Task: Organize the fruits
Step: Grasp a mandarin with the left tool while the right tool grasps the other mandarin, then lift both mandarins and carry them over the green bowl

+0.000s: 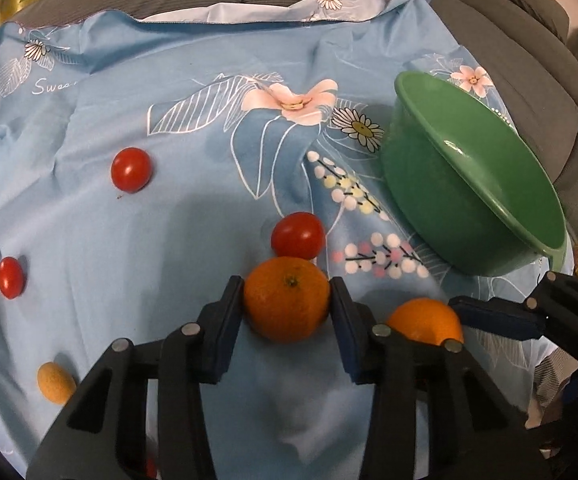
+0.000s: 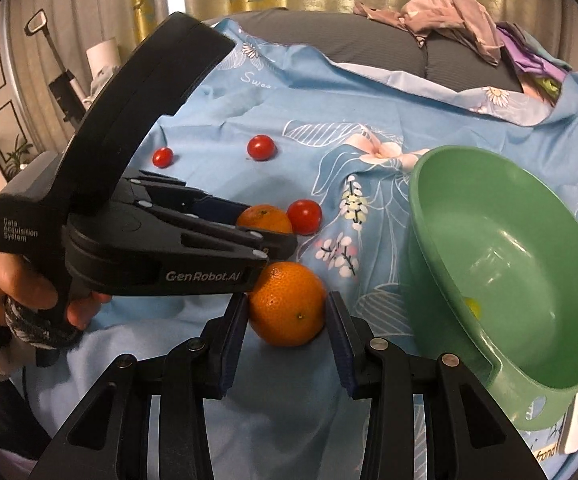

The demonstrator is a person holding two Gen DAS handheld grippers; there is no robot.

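One orange (image 1: 287,304) is pinched between the left gripper (image 1: 287,300) fingers on the blue floral cloth (image 1: 129,220), a second orange (image 2: 287,308) is bracketed by the spread right gripper (image 2: 287,312) fingers, and the green bowl (image 1: 429,184) is seen at two o'clock.

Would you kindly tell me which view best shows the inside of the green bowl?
The right wrist view: the bowl opens toward that camera, baring its floor and something small and yellow inside. The left wrist view shows the bowl tilted, mostly outer wall and rim.
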